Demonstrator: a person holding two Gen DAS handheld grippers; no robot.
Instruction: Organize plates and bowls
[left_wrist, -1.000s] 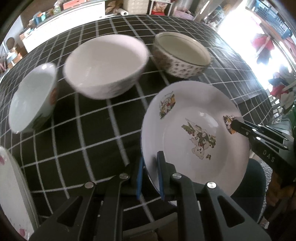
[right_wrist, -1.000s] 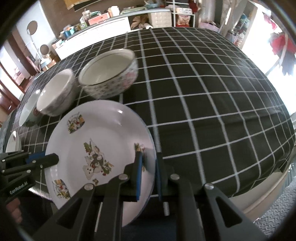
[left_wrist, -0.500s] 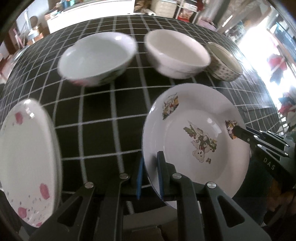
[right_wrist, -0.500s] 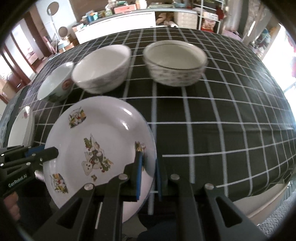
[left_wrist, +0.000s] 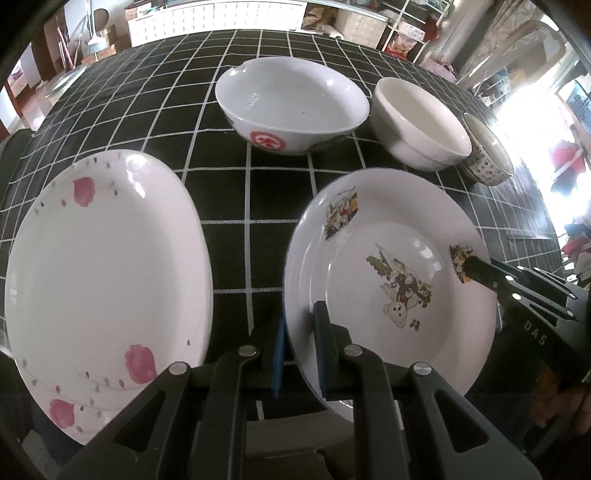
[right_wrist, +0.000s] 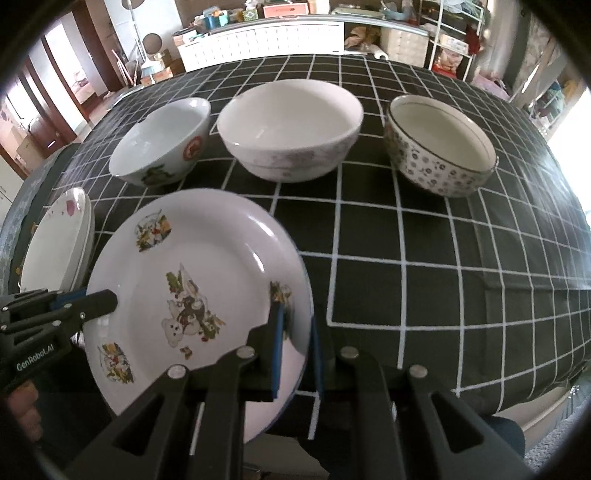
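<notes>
left gripper (left_wrist: 299, 347) | clamped on cartoon plate (left_wrist: 391, 280) rim | right gripper (right_wrist: 295, 350) | clamped on opposite rim | risk: uneven pull twists plate free, striking pink-flowered plate (left_wrist: 107, 284) just left

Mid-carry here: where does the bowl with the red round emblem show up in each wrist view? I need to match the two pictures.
Left wrist view: the bowl with the red round emblem sits top centre, beyond the bear plate.
Right wrist view: the same bowl sits upper left, tilted by the lens, left of the plain white bowl.
Shared landmark: the bear plate, gripped at opposite rims by both hand-held grippers.
</notes>
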